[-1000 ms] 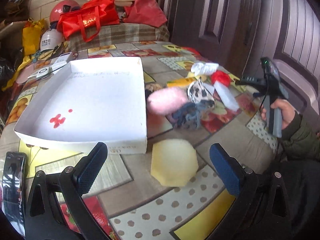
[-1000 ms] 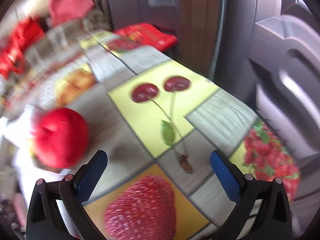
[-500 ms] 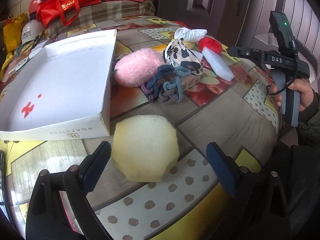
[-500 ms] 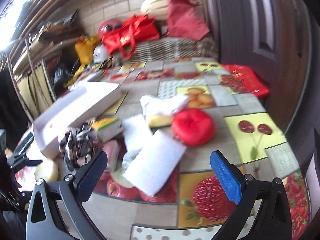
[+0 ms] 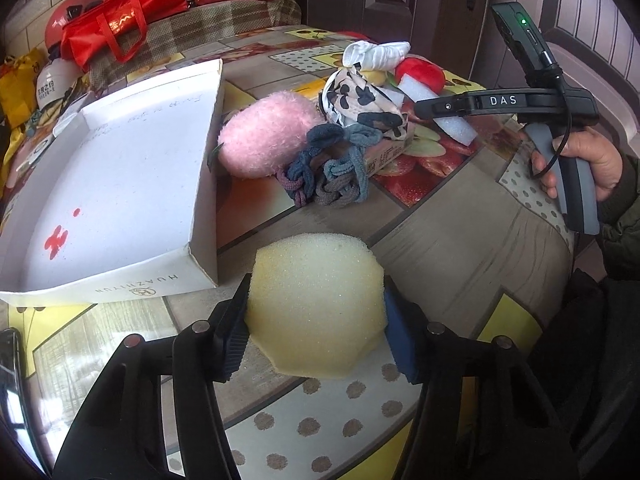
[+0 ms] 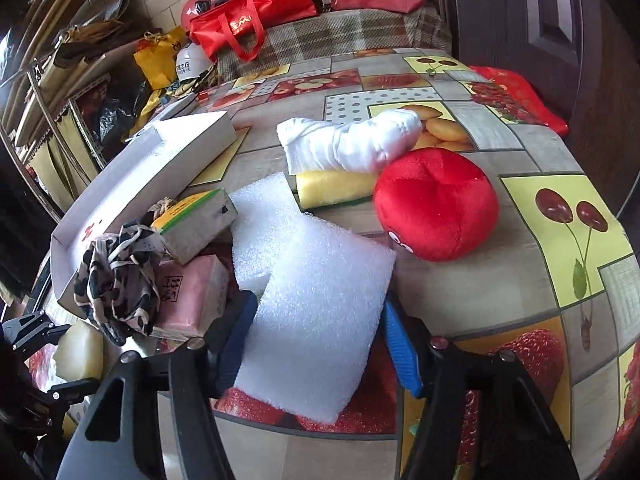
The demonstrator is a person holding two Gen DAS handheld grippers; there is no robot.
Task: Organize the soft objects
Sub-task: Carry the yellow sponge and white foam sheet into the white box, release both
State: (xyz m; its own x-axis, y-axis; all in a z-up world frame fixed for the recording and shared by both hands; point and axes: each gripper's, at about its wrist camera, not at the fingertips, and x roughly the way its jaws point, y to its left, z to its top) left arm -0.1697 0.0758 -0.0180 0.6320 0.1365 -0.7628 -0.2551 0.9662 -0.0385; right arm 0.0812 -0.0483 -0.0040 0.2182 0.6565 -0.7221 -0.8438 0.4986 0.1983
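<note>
We work at a worktop (image 6: 520,280) under a fruit-print cloth, red bags (image 6: 256,20) piled behind. Our left gripper (image 5: 316,320) is closing, its fingers pressing the yellow sponge (image 5: 316,300) beside the white box (image 5: 120,184). Our right gripper (image 6: 320,344) is closing around the white foam sheet (image 6: 320,320); whether its right finger touches is unclear.

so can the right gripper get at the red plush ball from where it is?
Probably not yet: the right gripper is closing around the white foam sheet. The red plush ball sits uncovered just beyond it.
</note>
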